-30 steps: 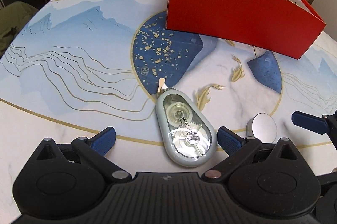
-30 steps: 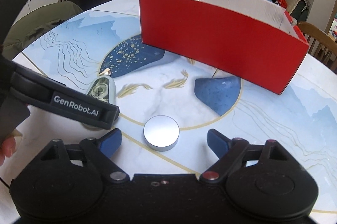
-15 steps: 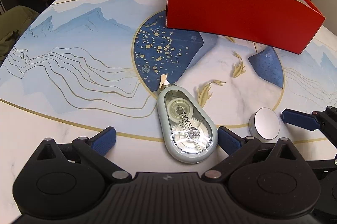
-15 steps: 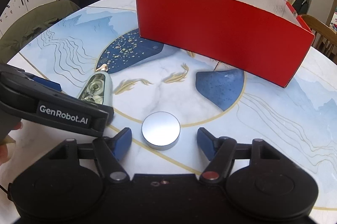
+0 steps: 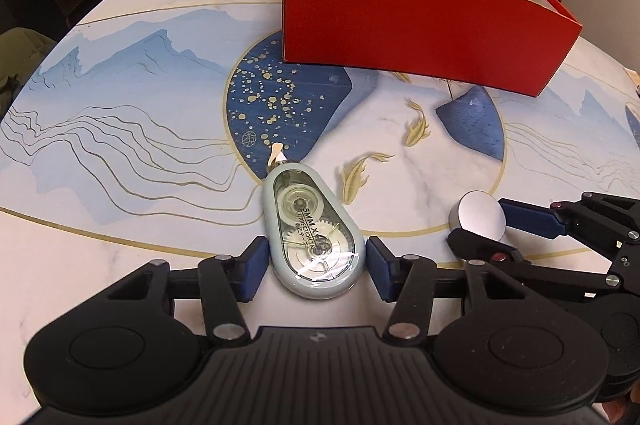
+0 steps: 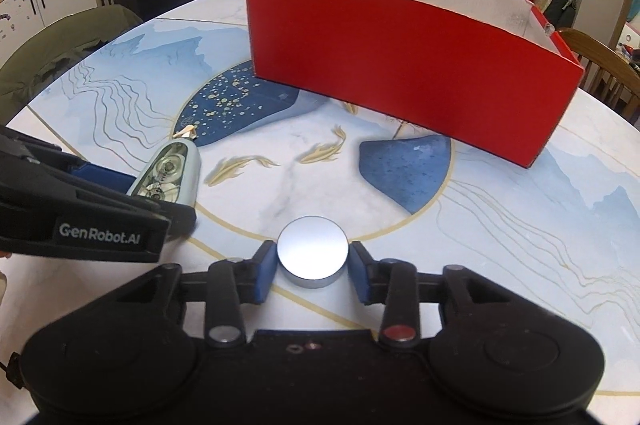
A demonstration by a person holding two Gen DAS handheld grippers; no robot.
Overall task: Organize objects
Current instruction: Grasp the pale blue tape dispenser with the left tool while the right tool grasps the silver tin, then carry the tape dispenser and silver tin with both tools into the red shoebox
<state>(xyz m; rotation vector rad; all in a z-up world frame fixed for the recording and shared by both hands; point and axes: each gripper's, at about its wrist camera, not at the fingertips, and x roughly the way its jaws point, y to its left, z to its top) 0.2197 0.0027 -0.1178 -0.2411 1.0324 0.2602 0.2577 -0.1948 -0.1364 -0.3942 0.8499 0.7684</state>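
Observation:
A pale blue correction tape point(image 5: 314, 237) lies flat on the table, its tip pointing away. My left gripper point(image 5: 316, 261) is closing around its wide end, and both blue pads touch its sides. A flat silver disc point(image 6: 312, 251) rests to the right of the tape. My right gripper point(image 6: 312, 267) is closing on the disc, its pads against the rim on both sides. The disc point(image 5: 480, 217) and the right gripper's fingers point(image 5: 532, 221) also show at the right of the left wrist view. Both objects rest on the tabletop.
An open red cardboard box point(image 6: 400, 73) with a white inside stands at the far side of the painted marble table point(image 5: 120, 129); something pale lies in it. A wooden chair point(image 6: 600, 65) stands beyond the table's right edge, an olive-covered seat point(image 6: 52, 65) at the left.
Both grippers' jaws have narrowed from wide apart to touching their objects: the left around the correction tape, the right around the silver disc. Neither object has left the table.

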